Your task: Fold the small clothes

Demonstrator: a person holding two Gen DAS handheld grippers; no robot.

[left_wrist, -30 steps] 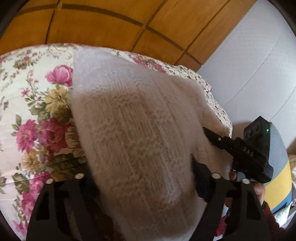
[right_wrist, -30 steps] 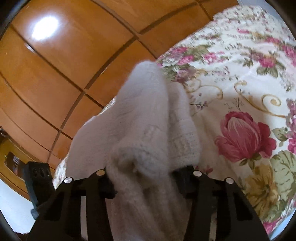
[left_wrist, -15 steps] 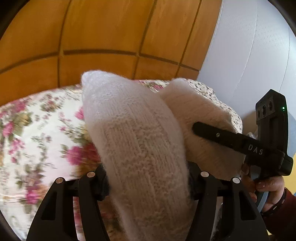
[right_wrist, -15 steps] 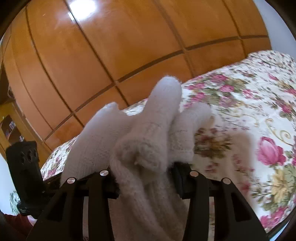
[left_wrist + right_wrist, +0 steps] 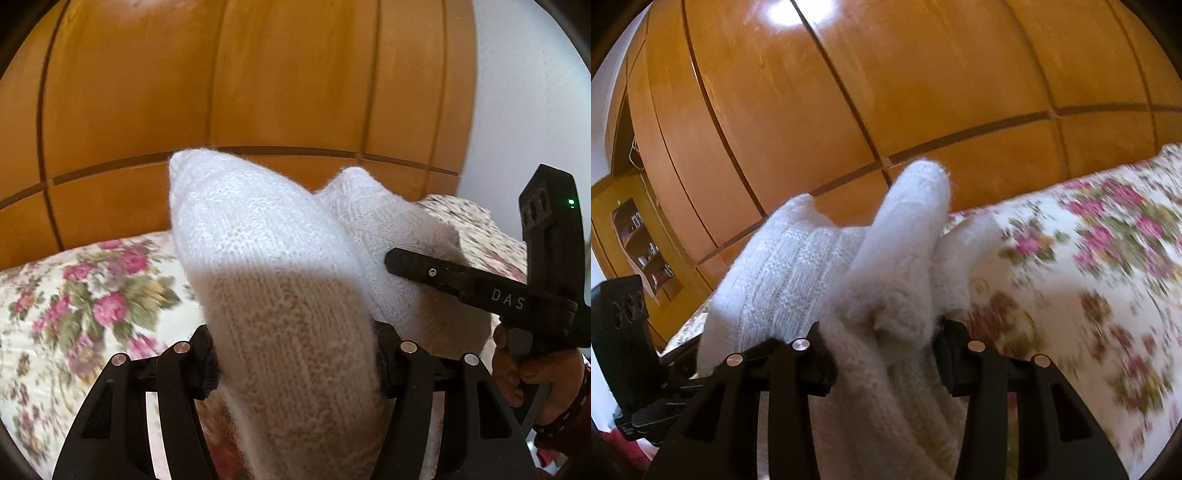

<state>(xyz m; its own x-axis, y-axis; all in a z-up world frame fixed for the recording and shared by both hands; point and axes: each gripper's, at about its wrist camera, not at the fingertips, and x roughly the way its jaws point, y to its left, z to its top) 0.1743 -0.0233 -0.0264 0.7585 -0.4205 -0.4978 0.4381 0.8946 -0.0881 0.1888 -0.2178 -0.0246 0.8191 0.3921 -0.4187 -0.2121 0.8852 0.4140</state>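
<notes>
A white knitted garment (image 5: 258, 240) hangs bunched between both grippers, lifted above the floral bedspread (image 5: 92, 295). My left gripper (image 5: 295, 354) is shut on a thick fold of it, pads pressed into the knit on both sides. In the right wrist view my right gripper (image 5: 884, 350) is shut on another bunched part of the same garment (image 5: 798, 266), which stands up in soft peaks ahead of the fingers. One right gripper finger (image 5: 443, 275) lies against the knit at the right, held by a person's hand (image 5: 532, 376). The left gripper's body (image 5: 624, 332) shows at the far left.
A tall wooden wardrobe (image 5: 258, 92) fills the background behind the bed. A pale wall (image 5: 524, 110) stands to the right of it. In the right wrist view the bedspread (image 5: 1089, 258) spreads to the right, and an open shelf niche (image 5: 642, 247) sits at the far left.
Both grippers have risen and tipped upward with the garment, so more wardrobe and less bed shows. The knit has come up off the bedspread. Both grips have held throughout.
</notes>
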